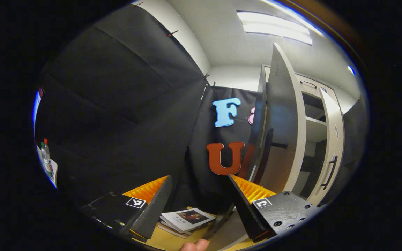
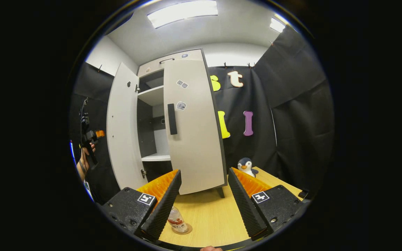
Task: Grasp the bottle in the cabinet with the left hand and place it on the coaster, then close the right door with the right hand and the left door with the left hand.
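Left gripper view: the left gripper sits at the bottom of the frame with its fingers spread wide and nothing between them. Below the gap, a stack of books lies on the wooden table. At the right of the frame the cabinet stands with its left door swung out edge-on toward the camera; shelves show behind it, and the right door with its dark handle lies farther right.

Right gripper view: the right gripper is likewise wide open and holds nothing. The bottle appears at lower centre-left, just beside the gripper's left finger, standing upright on the round coaster, its long axis vertical; it is clear with a red-and-white label, and its top is hidden behind the finger. The cabinet fills the centre, the left door wide open, the right door nearly shut. A penguin plush sits on the table at centre right. At the far left edge, a hand holds the other gripper; I cannot tell its opening from here.
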The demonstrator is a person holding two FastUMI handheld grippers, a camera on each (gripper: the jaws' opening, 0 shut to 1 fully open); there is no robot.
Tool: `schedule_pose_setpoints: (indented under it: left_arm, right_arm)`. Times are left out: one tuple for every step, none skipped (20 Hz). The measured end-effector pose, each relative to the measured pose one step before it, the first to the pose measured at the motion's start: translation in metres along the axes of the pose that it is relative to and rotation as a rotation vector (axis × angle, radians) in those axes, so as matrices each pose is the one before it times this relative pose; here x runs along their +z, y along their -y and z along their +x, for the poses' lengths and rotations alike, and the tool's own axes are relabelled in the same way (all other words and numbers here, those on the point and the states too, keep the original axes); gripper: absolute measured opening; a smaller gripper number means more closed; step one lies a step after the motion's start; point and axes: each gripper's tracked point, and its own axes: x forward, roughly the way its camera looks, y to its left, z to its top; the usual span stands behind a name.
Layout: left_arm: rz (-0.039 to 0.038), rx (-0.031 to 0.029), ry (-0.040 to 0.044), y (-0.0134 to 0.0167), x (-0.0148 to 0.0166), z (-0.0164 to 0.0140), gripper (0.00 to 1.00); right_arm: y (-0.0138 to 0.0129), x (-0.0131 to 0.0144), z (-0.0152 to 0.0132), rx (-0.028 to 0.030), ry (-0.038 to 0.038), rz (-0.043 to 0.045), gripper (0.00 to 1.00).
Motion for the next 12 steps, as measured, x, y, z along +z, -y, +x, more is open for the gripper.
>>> schedule_pose_setpoints:
  left_arm:
    - [-0.01554,0.02739,0.01214,-0.00226,-0.00108,-0.00131,0.99]
    - [-0.01655,0.02636,0.02937,-0.00118,0.00313,0.00179,0.97]
    - [-0.02773,0.01922,-0.00421,-0.00256,-0.00305,-0.00113,0.94]
    - [-0.03299,0.01020,0.00102,0.00054,-0.00107,-0.00369,0.99]
    - [-0.01756,0.00041,-0.00926,0.00346,-0.00453,-0.00185,0.94]
    - [0.00427,-0.01268,0.00033,0.00709,-0.00084,-0.00137,0.93]
    - [0.01543,-0.01454,-0.00364,0.00595,-0.00129,-0.00286,0.93]
    - [0.01234,-0.01150,-0.00422,0.00748,-0.00060,-0.00099,0.93]
    - [0.01558,-0.01639,-0.00096,0.00757,-0.00132,-0.00368,0.93]
    - [0.01749,-0.01718,-0.00035,0.00794,-0.00057,-0.00382,0.93]
    - [0.01279,-0.01765,-0.00034,0.00912,-0.00161,-0.00464,0.93]
    - [0.00210,-0.01682,-0.00396,0.00987,-0.00315,-0.00169,0.93]
  right_arm:
    - [0.00187,-0.00029,0.00146,-0.00180,-0.00103,0.00194,0.83]
    - [0.00017,-0.00117,0.00118,0.00102,-0.00300,0.00457,0.83]
    - [-0.00019,-0.00131,0.00196,0.00282,-0.00495,0.00442,0.83]
    - [-0.00042,-0.00197,0.00149,0.00363,-0.00431,0.00510,0.83]
    - [-0.00190,0.00010,0.00171,0.00781,-0.00125,0.00551,0.83]
    - [-0.00283,0.00077,0.00054,0.00620,0.00319,0.00369,0.83]
    - [-0.00177,0.00048,0.00056,0.00739,0.00211,-0.00052,0.83]
    - [-0.00201,-0.00222,0.00025,0.00779,-0.00264,-0.00371,0.83]
    - [-0.00187,-0.00104,-0.00015,0.00699,-0.00456,-0.00431,0.83]
    - [-0.00084,0.00021,-0.00014,0.00504,-0.00114,-0.00386,0.83]
    - [-0.00060,0.00212,0.00061,0.00315,0.00135,-0.00154,0.83]
    - [0.00090,0.00115,0.00030,-0.00016,0.00253,-0.00024,0.83]
